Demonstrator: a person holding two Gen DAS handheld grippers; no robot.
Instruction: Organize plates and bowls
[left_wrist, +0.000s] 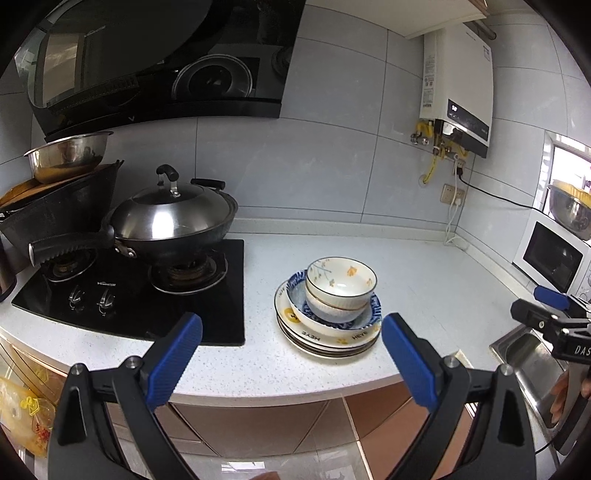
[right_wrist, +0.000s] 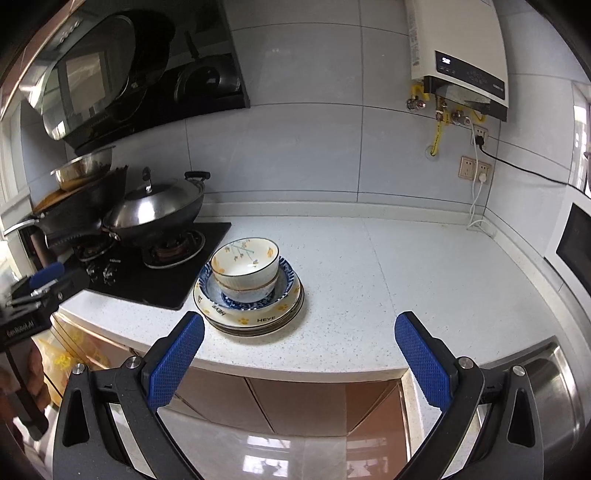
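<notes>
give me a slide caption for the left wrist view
Open left gripper hovers off the counter edge, facing stacked bowls on plates beside the hob.

Two nested bowls (left_wrist: 340, 286) sat in a deep dish (left_wrist: 364, 317) atop stacked plates (left_wrist: 325, 341) on the countertop (left_wrist: 424, 280), right of the hob (left_wrist: 207, 302); the lidded wok (left_wrist: 173, 218) stood on the hob's right burner.

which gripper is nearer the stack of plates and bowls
Left, though only slightly. The left gripper faces the stack of patterned ceramic plates and bowls almost head-on; the right gripper hangs further right, towards the steel sink.
</notes>
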